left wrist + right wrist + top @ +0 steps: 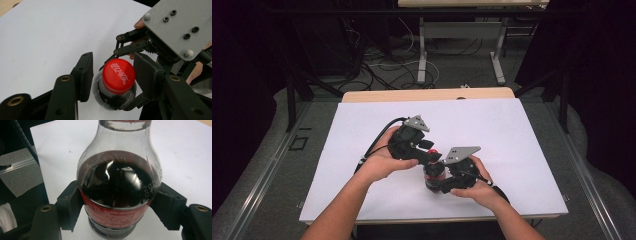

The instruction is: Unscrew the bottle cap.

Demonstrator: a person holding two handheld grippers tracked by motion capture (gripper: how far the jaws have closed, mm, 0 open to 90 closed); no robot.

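Bottle (118, 187) upright in right claw (117, 207), cap (119, 75) between left claw (113, 77) jaws

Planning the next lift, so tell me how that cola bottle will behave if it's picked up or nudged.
The bottle looks mostly full of dark liquid, so probably heavy for its size. Its smooth rounded wall could slip between the right claw pads. Standing tall on a narrow base, it may tip if pushed near the red cap.
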